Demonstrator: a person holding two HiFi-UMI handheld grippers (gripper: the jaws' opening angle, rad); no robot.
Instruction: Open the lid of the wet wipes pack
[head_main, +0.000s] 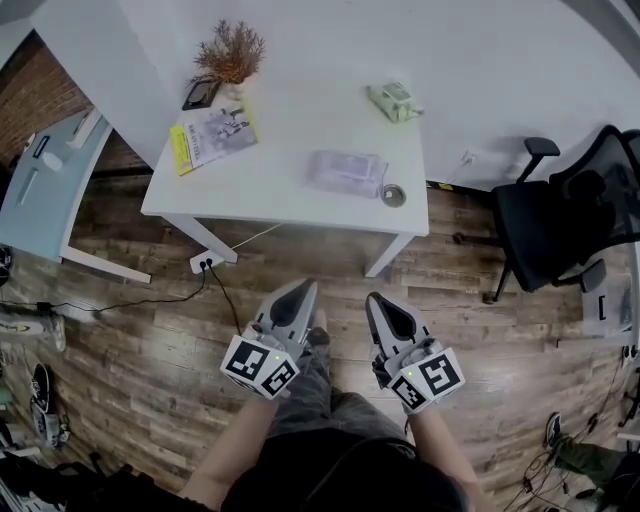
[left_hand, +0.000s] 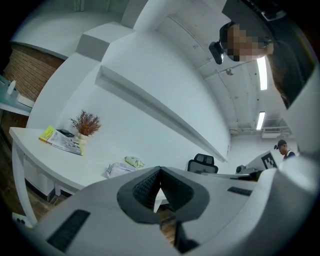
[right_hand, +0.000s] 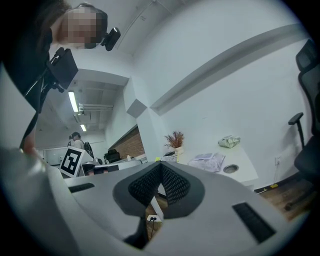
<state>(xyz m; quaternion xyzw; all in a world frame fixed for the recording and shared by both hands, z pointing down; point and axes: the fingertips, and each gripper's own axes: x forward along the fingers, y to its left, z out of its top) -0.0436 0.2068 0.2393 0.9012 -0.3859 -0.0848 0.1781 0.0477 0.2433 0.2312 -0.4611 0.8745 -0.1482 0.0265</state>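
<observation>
The wet wipes pack is a pale lilac, crinkled packet lying near the front right of the white table. It also shows in the left gripper view as the pack and in the right gripper view as the pack. My left gripper and right gripper hang over the wooden floor, well short of the table's front edge, both pointing toward it. Both are shut with nothing between the jaws.
On the table lie a green crumpled packet, a yellow-edged magazine, a dried plant in a vase and a dark phone. A round cable hole sits beside the pack. A black office chair stands right; a power strip lies underneath.
</observation>
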